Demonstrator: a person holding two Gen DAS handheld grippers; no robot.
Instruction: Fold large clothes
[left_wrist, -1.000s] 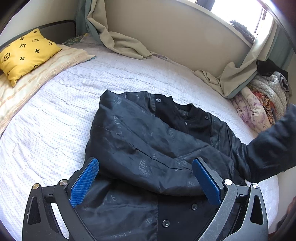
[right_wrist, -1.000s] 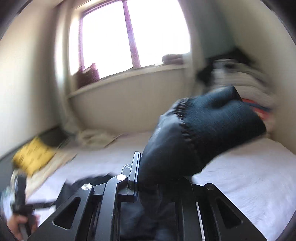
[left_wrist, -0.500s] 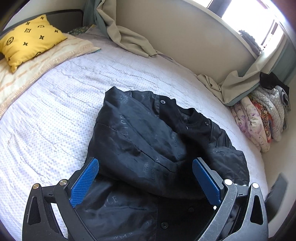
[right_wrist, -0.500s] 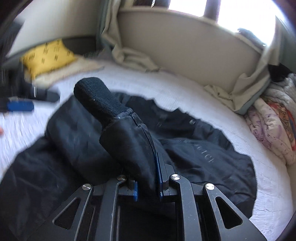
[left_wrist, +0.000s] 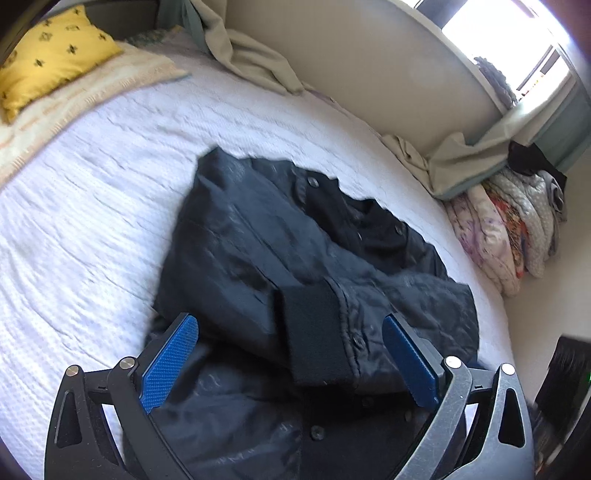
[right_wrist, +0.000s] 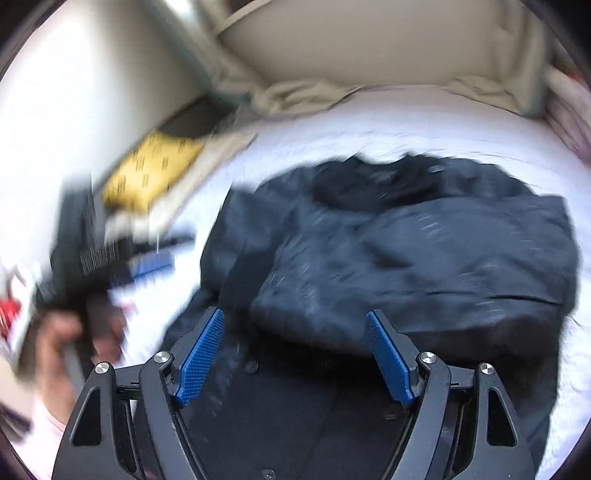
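A black jacket (left_wrist: 280, 258) lies on the white bedspread (left_wrist: 92, 206), both sleeves folded across its front. The right sleeve's knit cuff (left_wrist: 314, 332) rests on the chest, between my left gripper's fingers. My left gripper (left_wrist: 291, 354) is open and empty, hovering over the jacket's lower front. My right gripper (right_wrist: 295, 350) is open and empty above the jacket (right_wrist: 406, 258) near its hem; that view is motion-blurred. The left gripper and the hand holding it show blurred at the left of the right wrist view (right_wrist: 96, 273).
A yellow pillow (left_wrist: 48, 51) lies on a beige cover at the bed's far left. Beige curtains (left_wrist: 258, 62) drape onto the bed along the wall. A stack of folded patterned blankets (left_wrist: 513, 221) sits at the right edge under the window.
My right gripper carried the sleeve across the jacket, opened and let it go; the cuff now lies on the chest. The left gripper stayed open over the hem.
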